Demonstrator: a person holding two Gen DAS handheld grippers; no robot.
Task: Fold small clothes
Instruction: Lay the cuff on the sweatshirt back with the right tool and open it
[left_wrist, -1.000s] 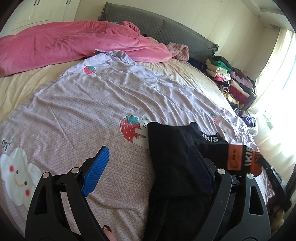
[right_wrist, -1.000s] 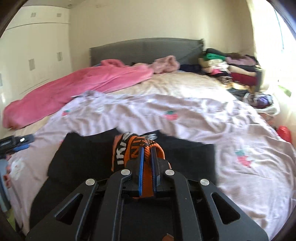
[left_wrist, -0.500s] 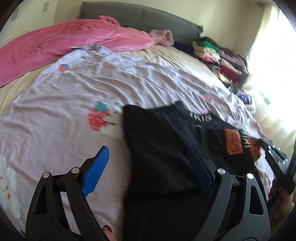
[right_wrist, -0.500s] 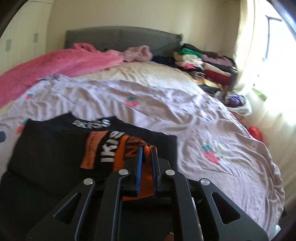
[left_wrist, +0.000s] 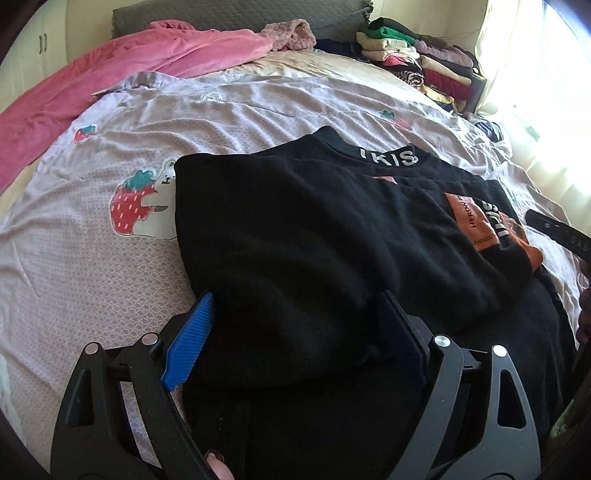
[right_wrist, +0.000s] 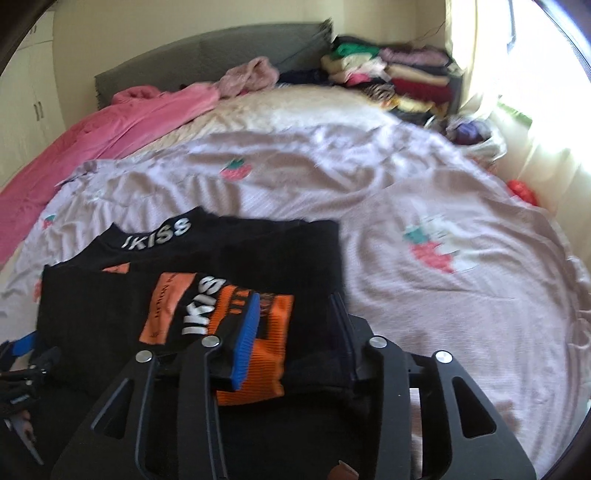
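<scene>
Black knit top (left_wrist: 295, 236) with a white-lettered collar and an orange cuff lies partly folded on the lilac strawberry-print bedspread (left_wrist: 92, 266), spread across the near middle of the bed. In the left wrist view, the left gripper (left_wrist: 295, 332) sits low over the garment's near edge with its jaws spread wide, a bunched fold of the black fabric lying between the two blue pads without being pinched. A crumpled pink blanket (left_wrist: 129, 62) lies along the far left of the bed, and a stack of folded clothes (left_wrist: 417, 62) stands by the grey headboard. In the right wrist view, the same black top (right_wrist: 229, 266) is at lower left, its orange cuff (right_wrist: 255, 354) lying folded over the body. The right gripper (right_wrist: 295, 332) has its jaws parted around that cuff and the black edge beside it, not clamping either.
</scene>
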